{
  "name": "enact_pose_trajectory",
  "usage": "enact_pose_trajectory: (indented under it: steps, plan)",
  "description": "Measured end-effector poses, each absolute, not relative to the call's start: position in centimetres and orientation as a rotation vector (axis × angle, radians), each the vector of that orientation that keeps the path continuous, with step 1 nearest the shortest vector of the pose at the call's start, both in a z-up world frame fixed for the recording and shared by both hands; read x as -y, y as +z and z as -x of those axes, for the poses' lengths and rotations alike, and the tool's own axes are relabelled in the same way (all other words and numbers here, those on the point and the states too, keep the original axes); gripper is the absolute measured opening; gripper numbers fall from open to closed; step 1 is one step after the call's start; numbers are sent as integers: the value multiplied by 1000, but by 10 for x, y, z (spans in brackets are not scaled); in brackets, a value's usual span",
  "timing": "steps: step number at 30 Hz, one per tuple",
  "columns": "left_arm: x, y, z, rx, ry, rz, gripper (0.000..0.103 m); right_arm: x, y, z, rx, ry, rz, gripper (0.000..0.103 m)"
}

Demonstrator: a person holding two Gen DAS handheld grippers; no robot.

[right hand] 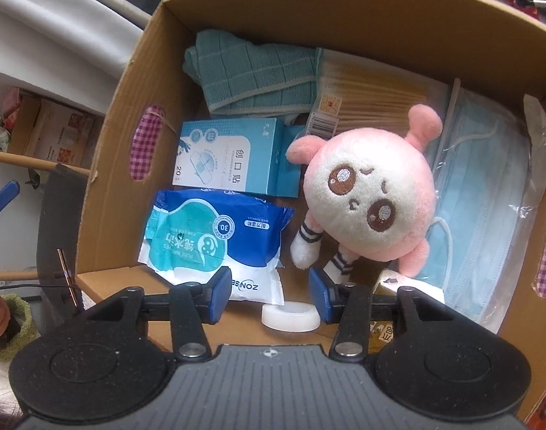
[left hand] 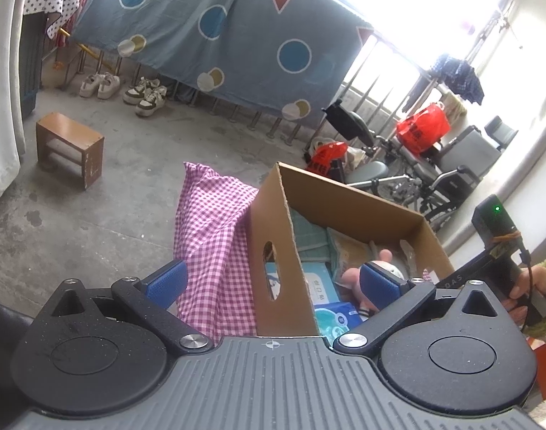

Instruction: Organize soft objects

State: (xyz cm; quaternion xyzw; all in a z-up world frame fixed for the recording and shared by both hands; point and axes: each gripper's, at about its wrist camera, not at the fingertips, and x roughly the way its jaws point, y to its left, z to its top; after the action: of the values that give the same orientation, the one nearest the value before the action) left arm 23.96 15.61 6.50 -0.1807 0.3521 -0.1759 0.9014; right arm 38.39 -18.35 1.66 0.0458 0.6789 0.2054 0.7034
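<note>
Plush toy lying mid-right in the box, right gripper open and empty just below its legs, left gripper wide open, empty: better to pinch the soft body, gently, not the thin legs.

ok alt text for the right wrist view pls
Looking down into an open cardboard box, the open right gripper hovers just above a pink plush toy lying among a green towel, a bandage box, a wipes pack, bagged face masks and a tape roll.
</note>
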Motion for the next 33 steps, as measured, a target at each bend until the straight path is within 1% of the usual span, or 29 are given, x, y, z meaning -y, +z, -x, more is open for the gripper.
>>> enact_pose_trajectory:
  steps: [2, 4, 5, 7, 10, 11, 15, 18, 21, 24, 27, 32, 33]
  plan:
    - [-155, 67, -236, -727, -367, 375, 102, 186, 25, -377, -1485, 464, -123, 55]
    - [-154, 69, -232, -723, -371, 377, 102, 188, 26, -371, -1503, 474, -154, 57]
    - [-153, 70, -230, -721, -373, 379, 102, 188, 24, -369, -1522, 477, -171, 60]
    - [-152, 72, -227, -717, -377, 381, 102, 187, 15, -365, -1576, 473, -200, 63]
    - [-149, 73, -223, -716, -382, 382, 102, 181, -5, -365, -1654, 452, -211, 63]
    - [-149, 74, -221, -717, -386, 381, 102, 179, -12, -366, -1675, 446, -223, 70]
    - [-143, 73, -217, -724, -401, 377, 102, 176, -25, -373, -1679, 447, -292, 71]
    - [-140, 71, -214, -730, -409, 383, 102, 176, -28, -375, -1630, 452, -344, 71]
    - [-134, 71, -208, -733, -415, 373, 102, 180, -19, -372, -1569, 467, -375, 71]
    - [-121, 71, -198, -732, -426, 330, 102, 193, 5, -361, -1461, 482, -411, 71]
    - [-105, 70, -189, -730, -467, 298, 102, 220, 39, -334, -1314, 489, -469, 72]
    - [-63, 69, -171, -746, -610, 236, 103, 276, 77, -265, -1070, 505, -619, 82]
    - [-51, 67, -167, -751, -649, 221, 103, 286, 80, -250, -1027, 499, -639, 82]
